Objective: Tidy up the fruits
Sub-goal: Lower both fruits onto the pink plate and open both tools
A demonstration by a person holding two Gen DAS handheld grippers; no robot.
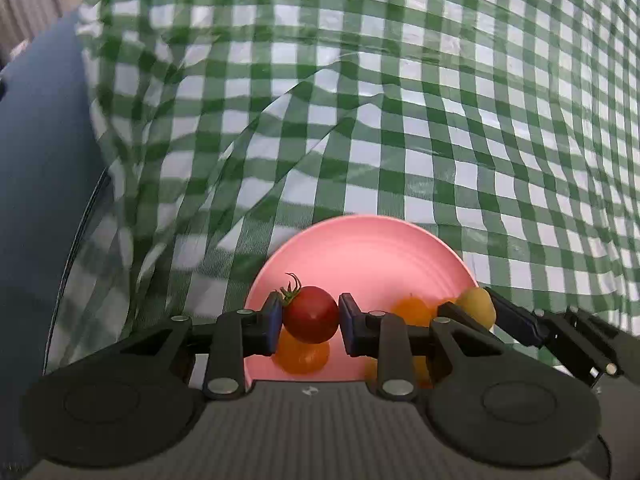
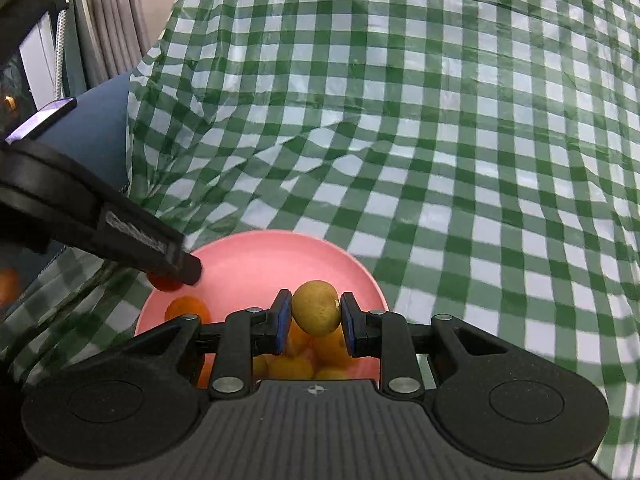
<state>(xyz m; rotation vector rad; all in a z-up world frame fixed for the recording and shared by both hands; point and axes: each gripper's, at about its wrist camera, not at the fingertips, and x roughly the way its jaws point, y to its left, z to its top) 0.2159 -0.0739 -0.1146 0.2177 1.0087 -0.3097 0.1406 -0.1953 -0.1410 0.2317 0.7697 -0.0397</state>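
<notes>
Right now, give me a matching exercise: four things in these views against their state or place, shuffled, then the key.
Things:
1. red cherry tomato
2. yellow cherry tomato
3. pink plate
4. orange cherry tomatoes

States:
A. lying on the checked tablecloth
B. clamped in the right gripper
C. resting on the plate
D. clamped in the left gripper

Pairs: 1-D, 2-B, 3-A, 4-C

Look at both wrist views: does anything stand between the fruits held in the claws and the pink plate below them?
Nothing visible blocks them. The left claw holds a red tomato and the right claw a yellow fruit over the pink plate; only orange fruits already lie there.
</notes>
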